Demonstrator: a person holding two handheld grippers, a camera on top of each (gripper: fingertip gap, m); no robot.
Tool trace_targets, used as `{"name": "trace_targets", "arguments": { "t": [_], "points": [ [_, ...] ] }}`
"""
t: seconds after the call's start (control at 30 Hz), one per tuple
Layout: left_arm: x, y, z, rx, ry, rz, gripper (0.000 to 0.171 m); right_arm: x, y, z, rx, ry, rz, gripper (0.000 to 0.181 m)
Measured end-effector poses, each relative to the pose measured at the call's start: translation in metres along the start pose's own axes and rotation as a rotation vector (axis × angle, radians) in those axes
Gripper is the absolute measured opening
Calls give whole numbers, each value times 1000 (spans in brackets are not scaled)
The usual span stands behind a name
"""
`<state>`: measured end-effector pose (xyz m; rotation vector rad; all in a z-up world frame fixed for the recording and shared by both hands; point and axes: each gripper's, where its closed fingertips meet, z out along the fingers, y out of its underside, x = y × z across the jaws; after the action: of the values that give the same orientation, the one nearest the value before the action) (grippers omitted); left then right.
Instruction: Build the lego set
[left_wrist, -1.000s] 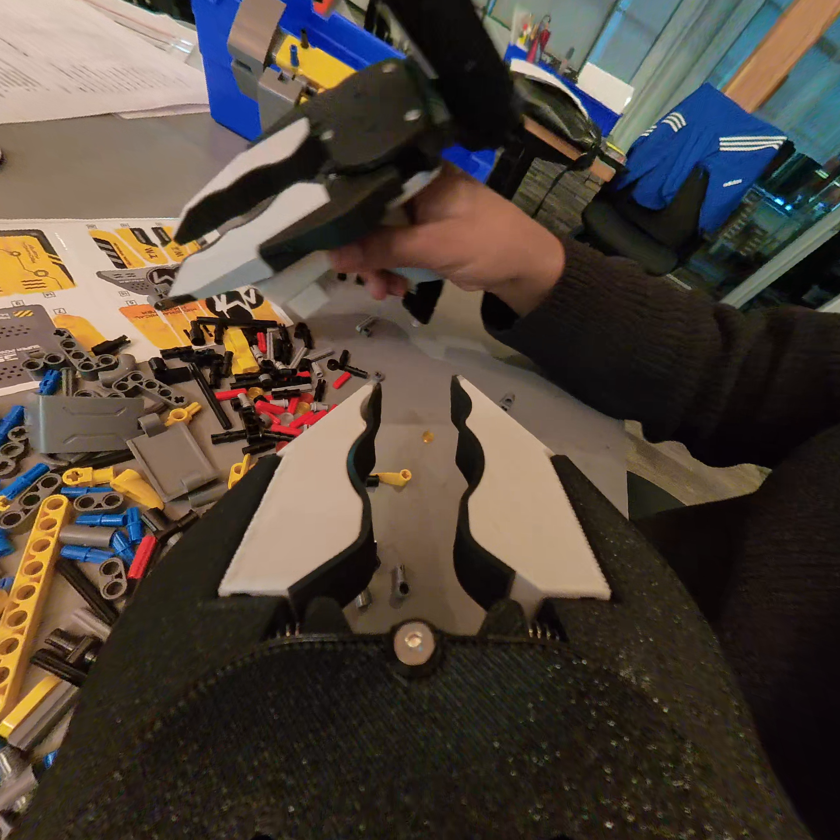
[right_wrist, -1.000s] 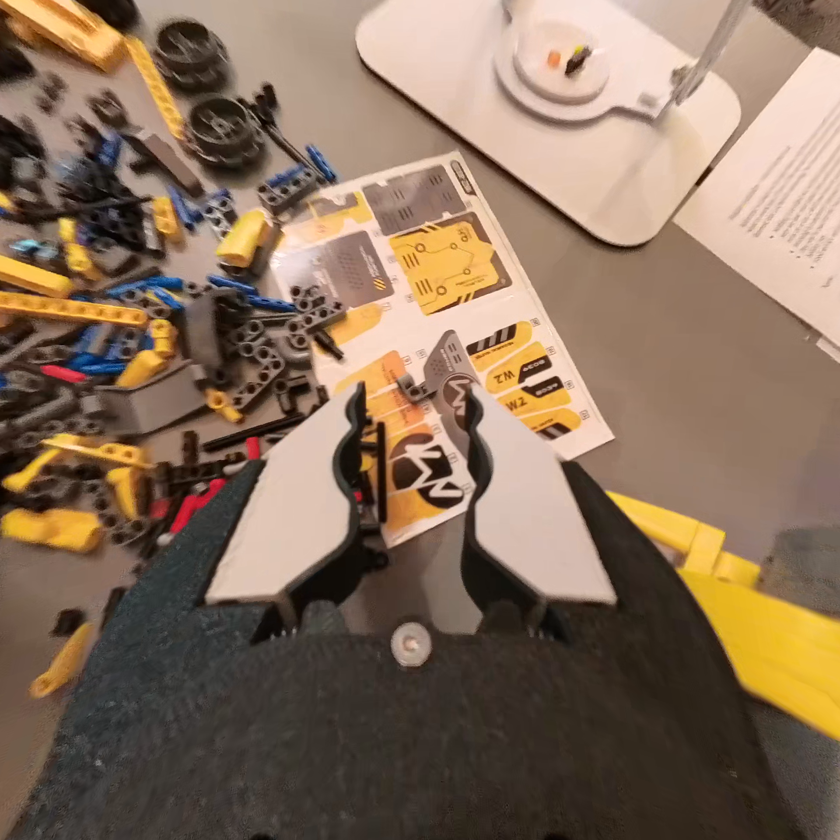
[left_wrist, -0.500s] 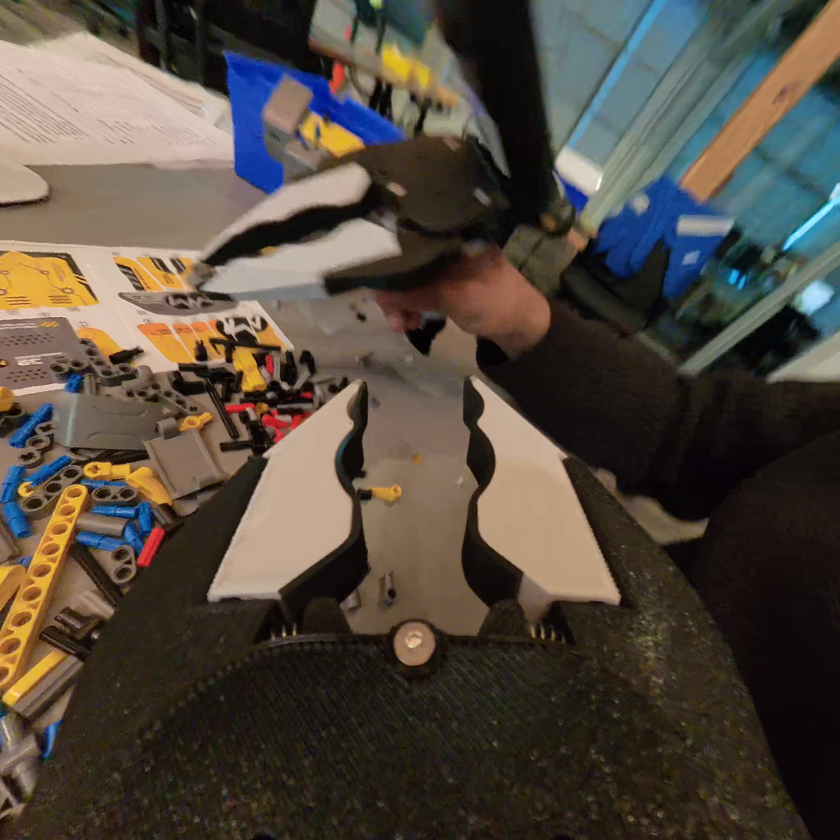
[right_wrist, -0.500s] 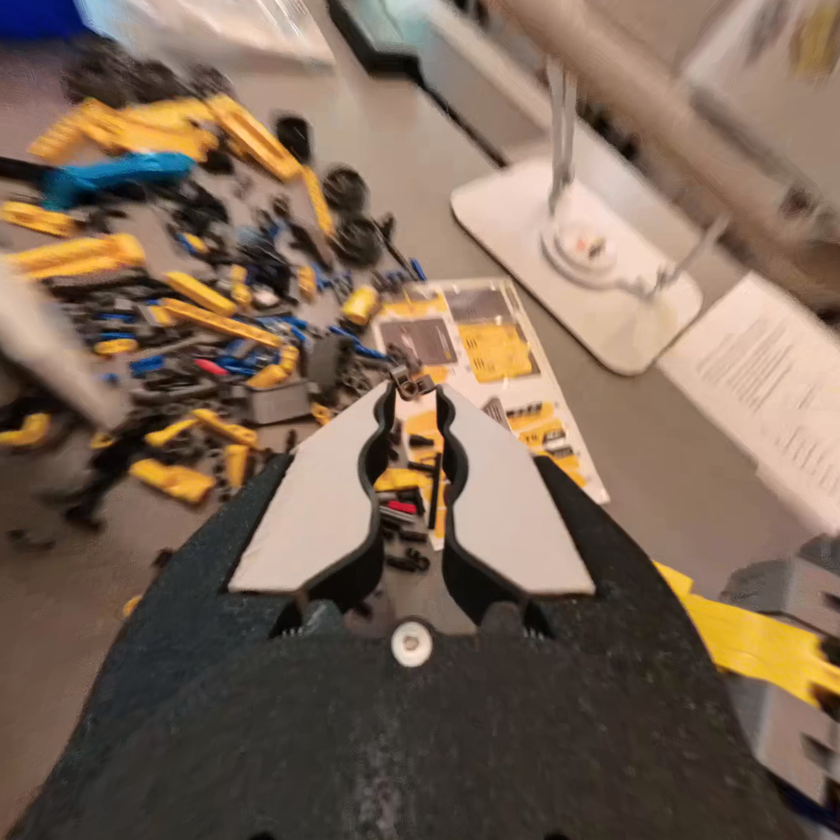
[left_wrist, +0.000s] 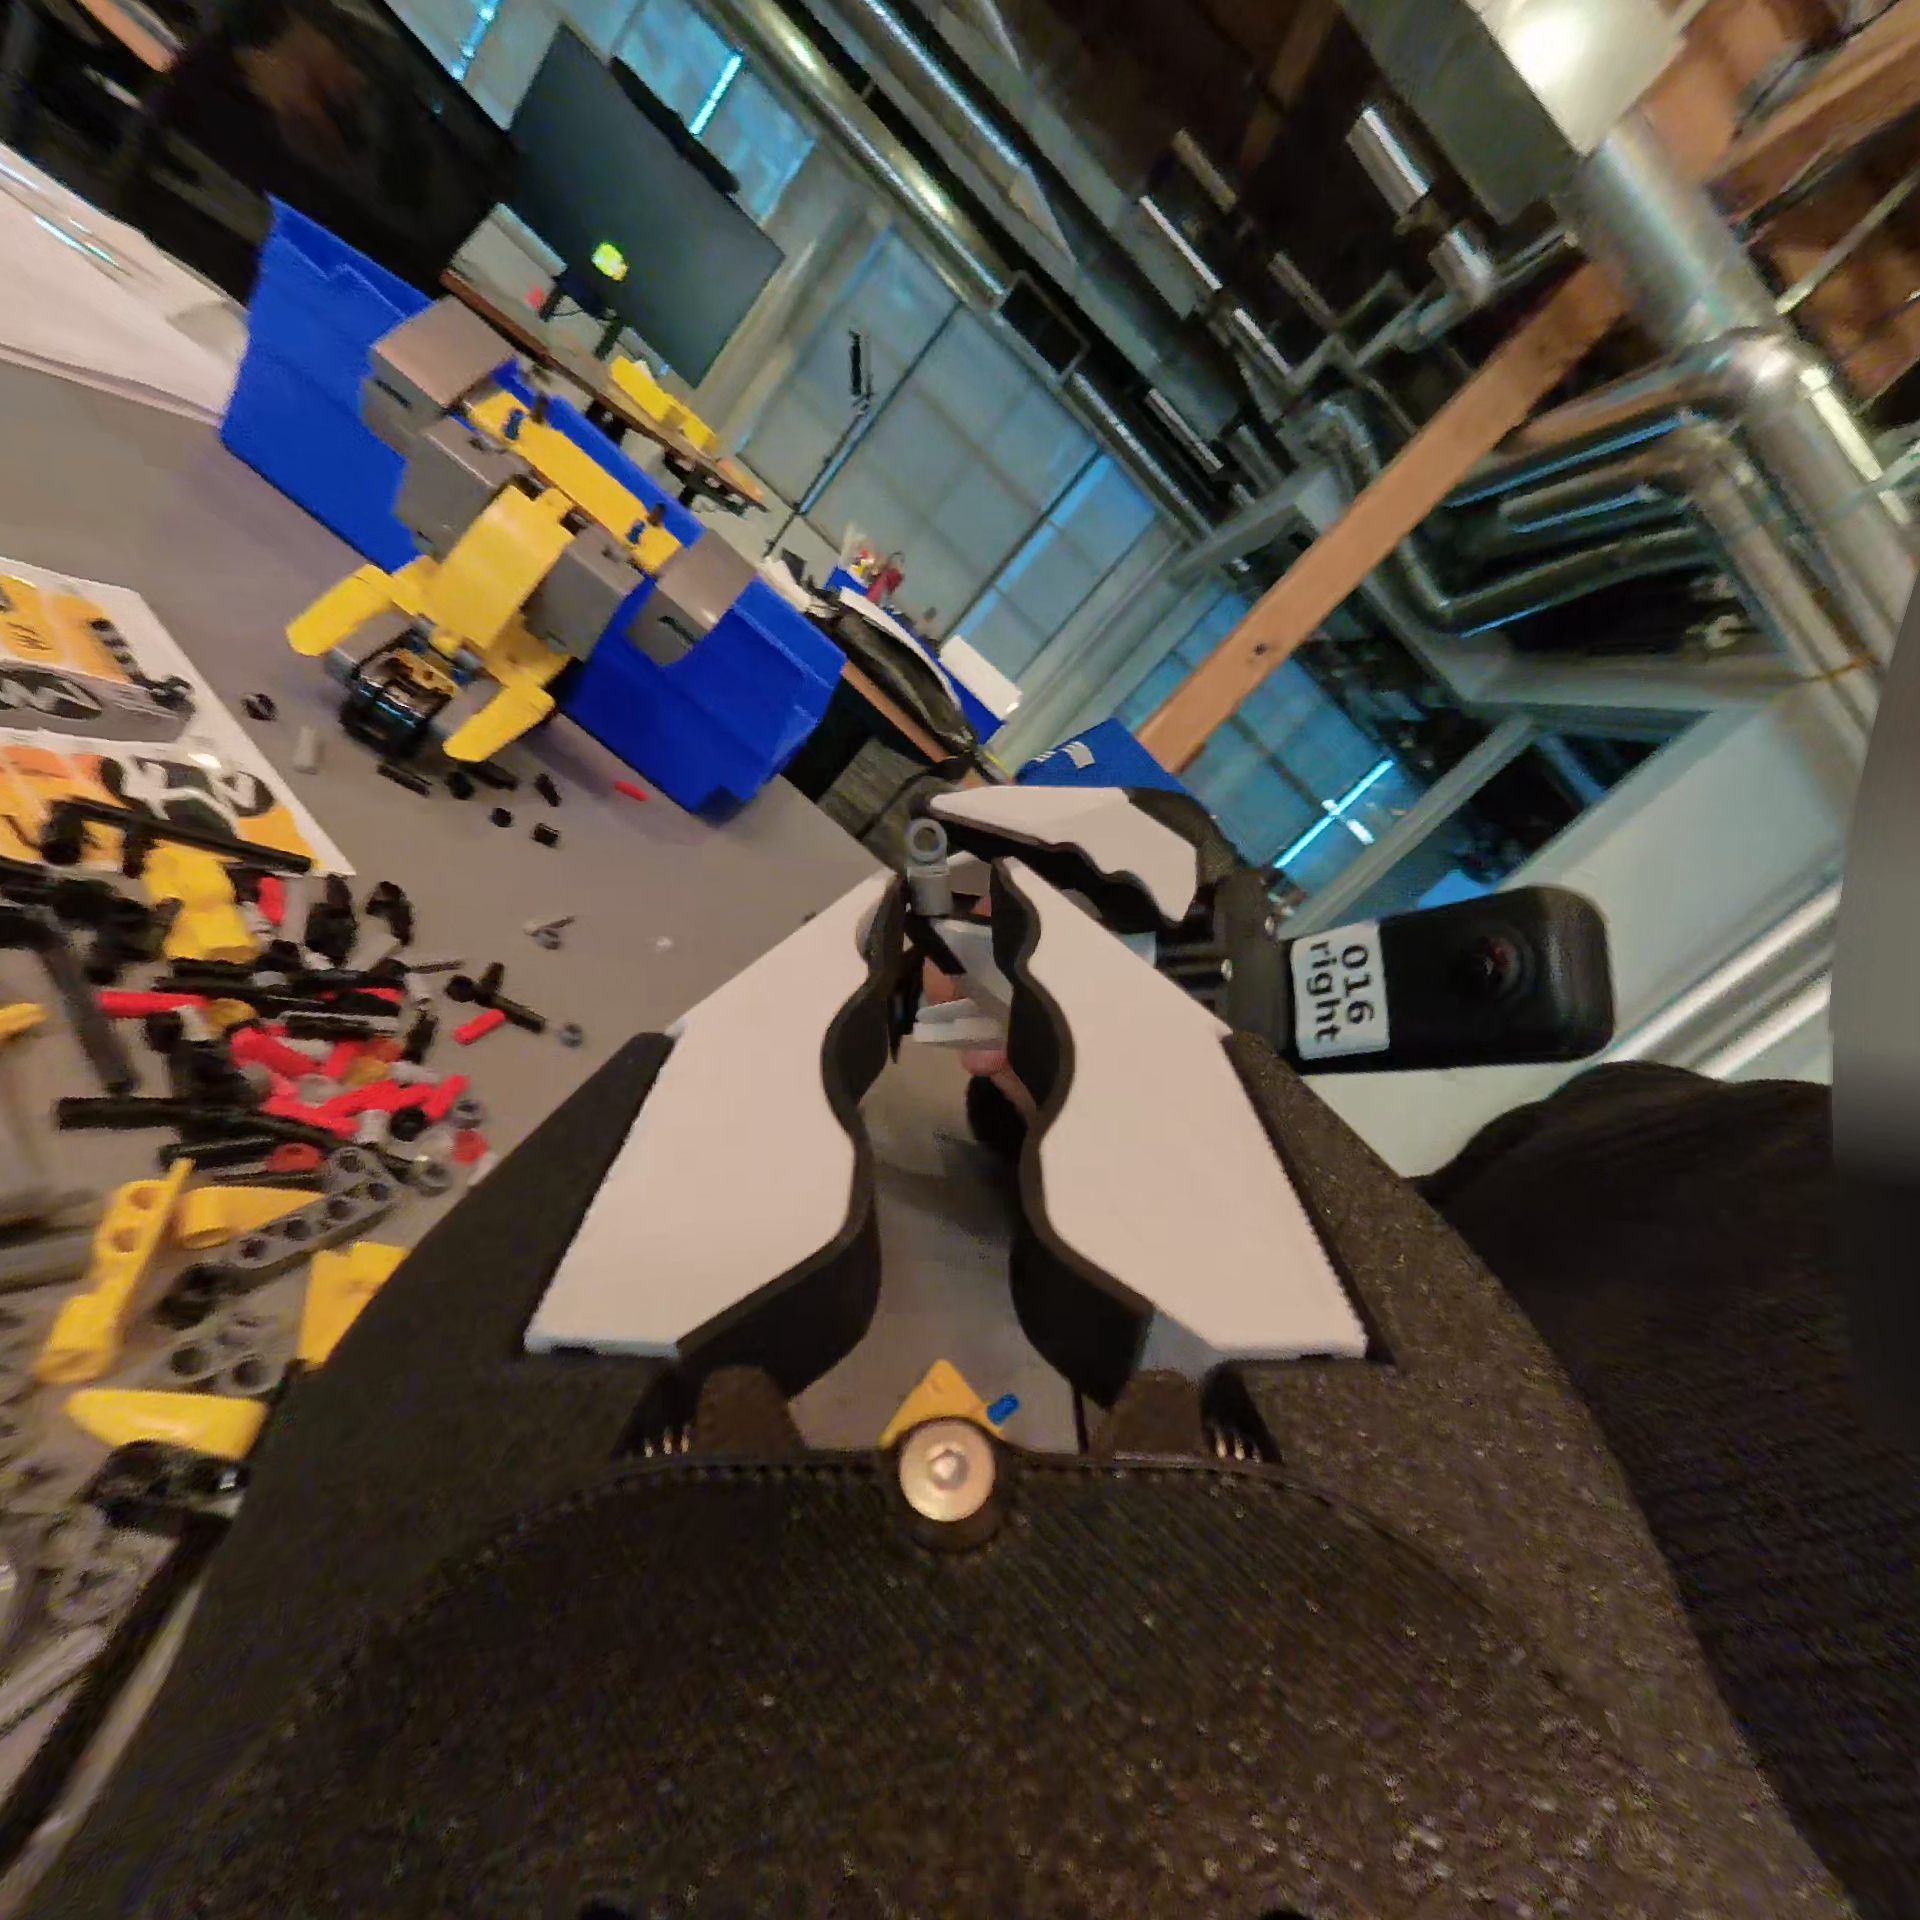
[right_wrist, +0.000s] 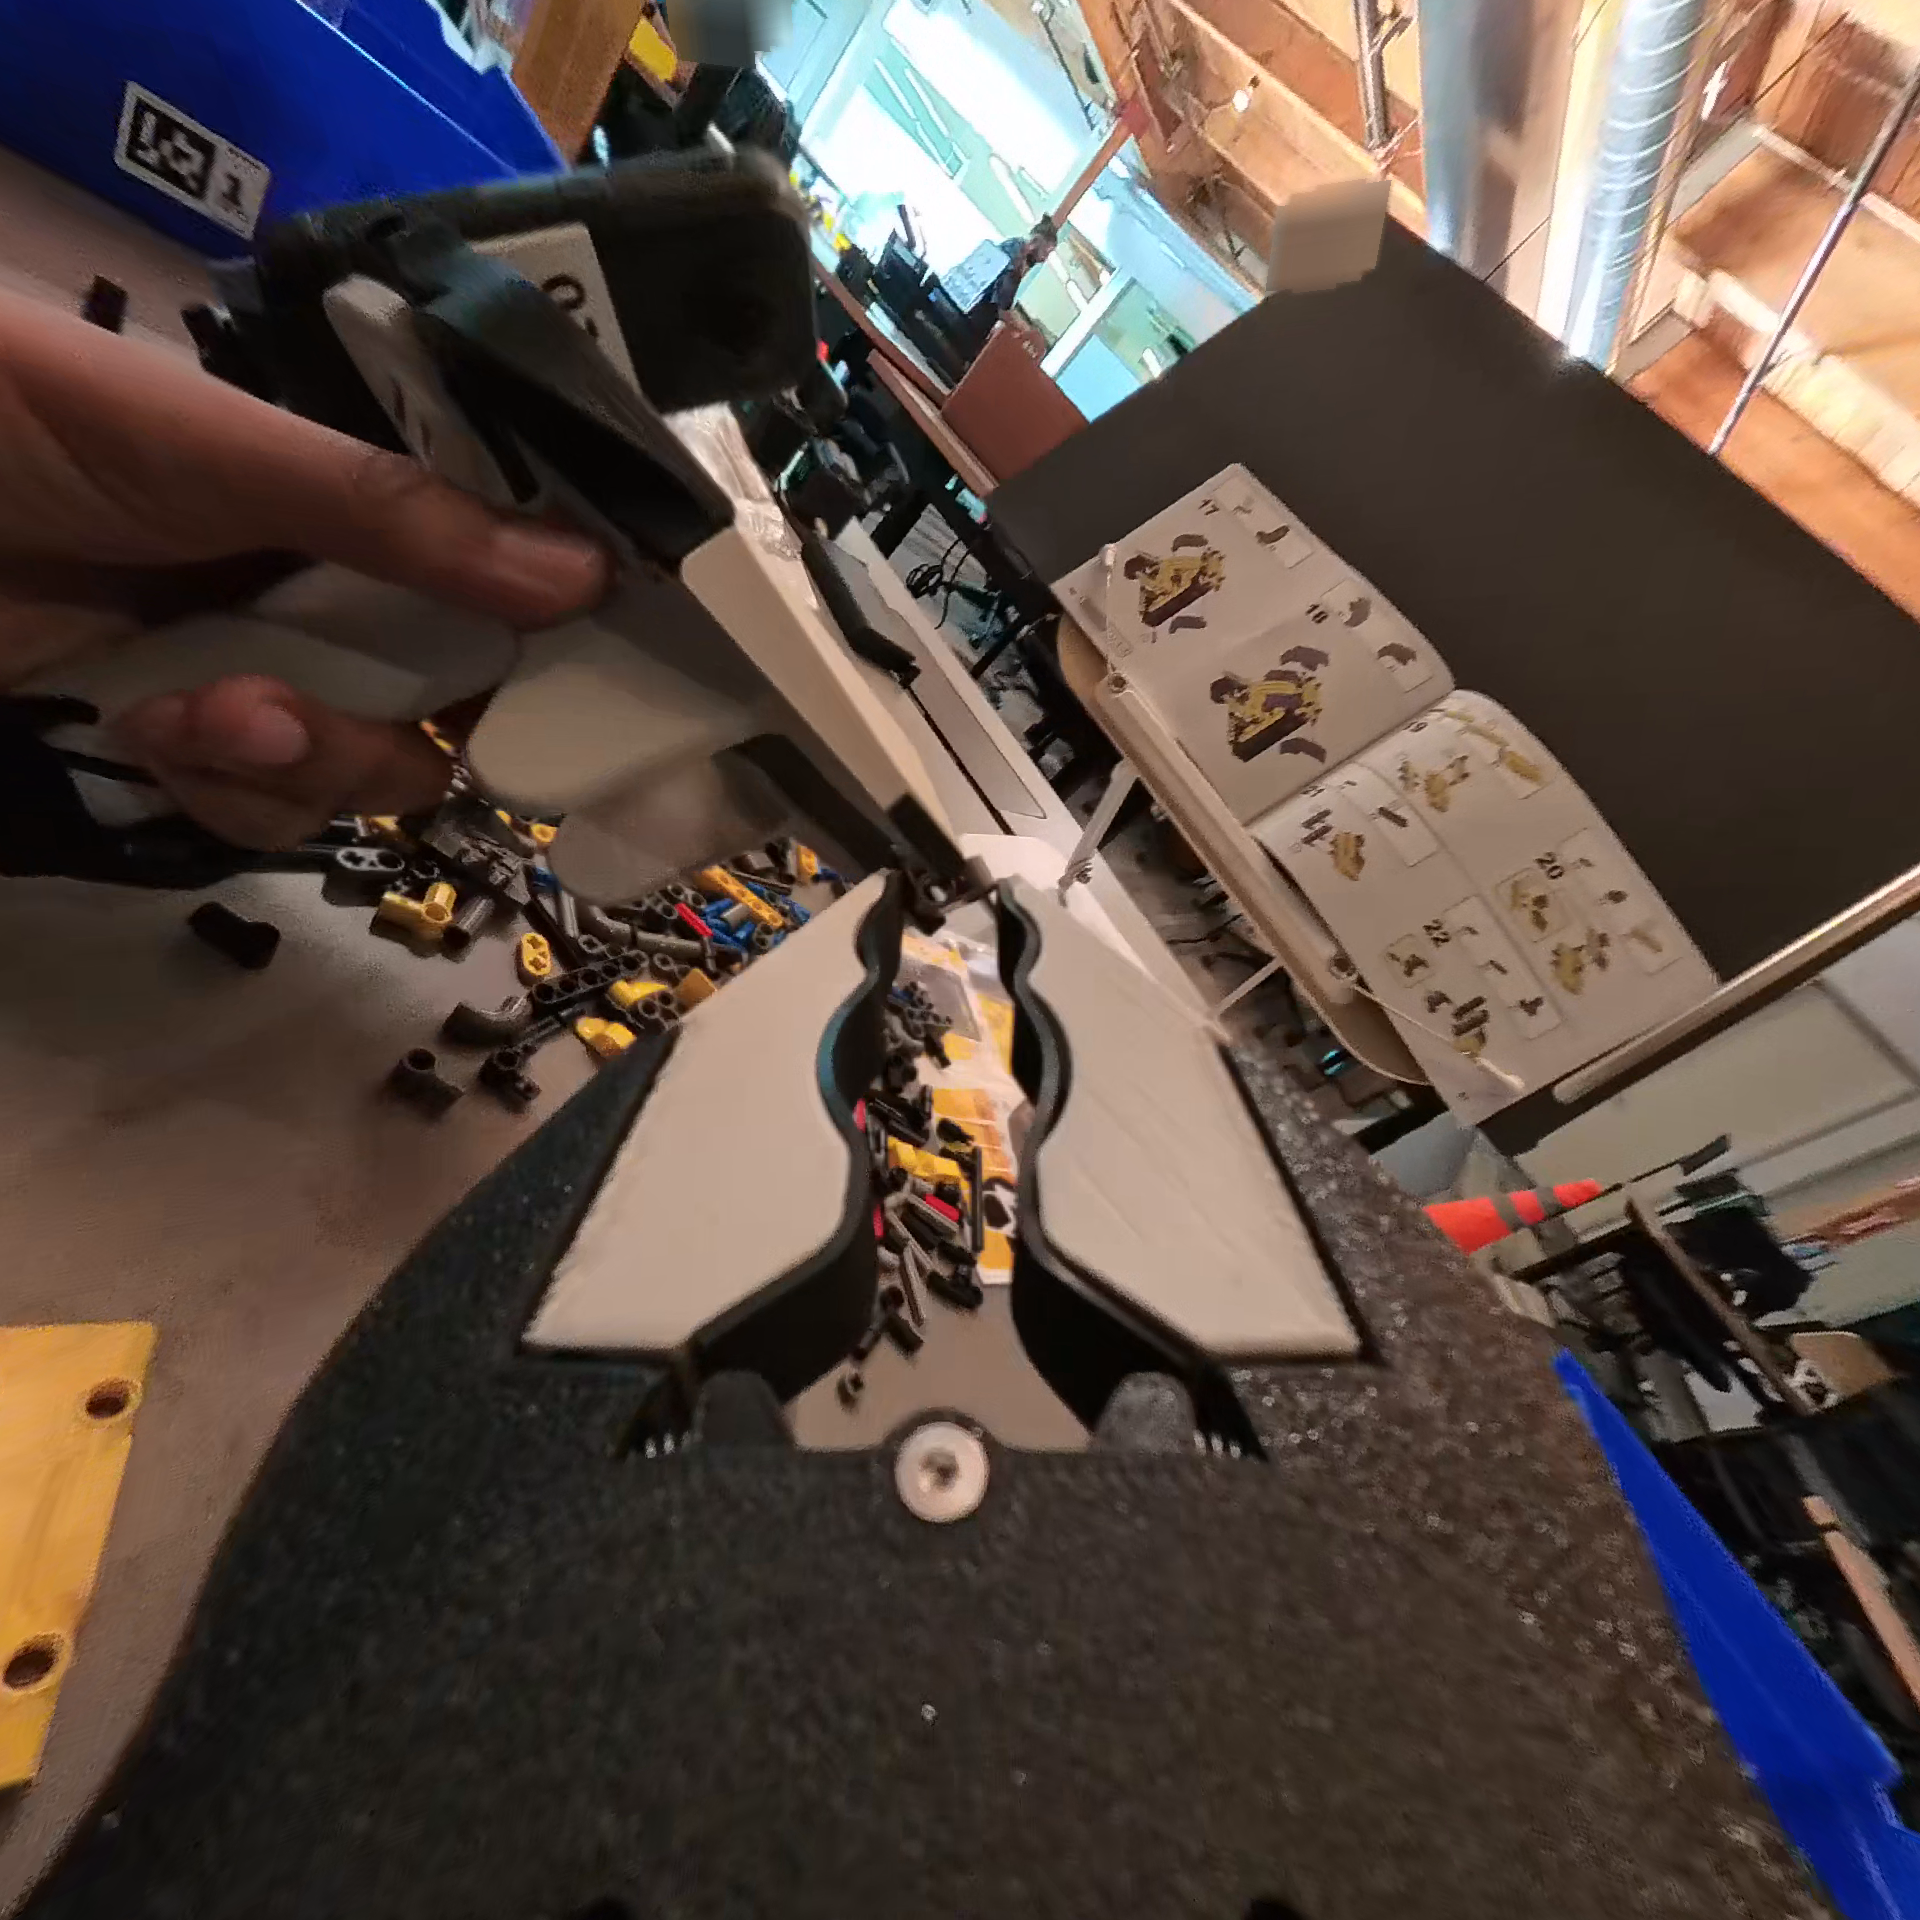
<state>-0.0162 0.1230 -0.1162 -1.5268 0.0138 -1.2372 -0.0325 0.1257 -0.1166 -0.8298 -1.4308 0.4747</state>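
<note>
A small grey connector piece (left_wrist: 925, 857) with a ring end is held in the air above the grey table. My right gripper (right_wrist: 945, 896) is shut on it; the piece (right_wrist: 932, 902) shows dark between its tips. My left gripper (left_wrist: 945, 891) meets it tip to tip, and its jaws stand narrow around the same piece. In the left wrist view the right gripper's white fingers (left_wrist: 1081, 831) come in from the right. In the right wrist view the left gripper's fingers (right_wrist: 810, 686) come in from the upper left, with a hand (right_wrist: 208, 499) on the handle.
Loose yellow, black, red and grey parts (left_wrist: 260, 1060) lie on the table below left, partly on a sticker sheet (left_wrist: 62, 665). A part-built yellow and grey model (left_wrist: 499, 582) stands by a blue bin (left_wrist: 686, 675). An open instruction booklet (right_wrist: 1351, 790) leans on a stand. Only a small space, under 4 cm, lies between the two pairs of fingers.
My right gripper closed on the grey piece over the sticker sheet and lifted it. Both grippers rose and tilted up to meet. My left jaws narrowed from open.
</note>
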Motion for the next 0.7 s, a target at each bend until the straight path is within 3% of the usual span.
{"name": "trace_targets", "arguments": {
  "t": [0.17, 0.7],
  "points": [
    [0, 6, 1, 25, 64, -117, 5, -4, 2, -7, 6, 37, -19, 17],
    [-3, 22, 5, -130, -89, 178, 6, -15, 8, -22, -11, -142, 116, 33]
  ]
}}
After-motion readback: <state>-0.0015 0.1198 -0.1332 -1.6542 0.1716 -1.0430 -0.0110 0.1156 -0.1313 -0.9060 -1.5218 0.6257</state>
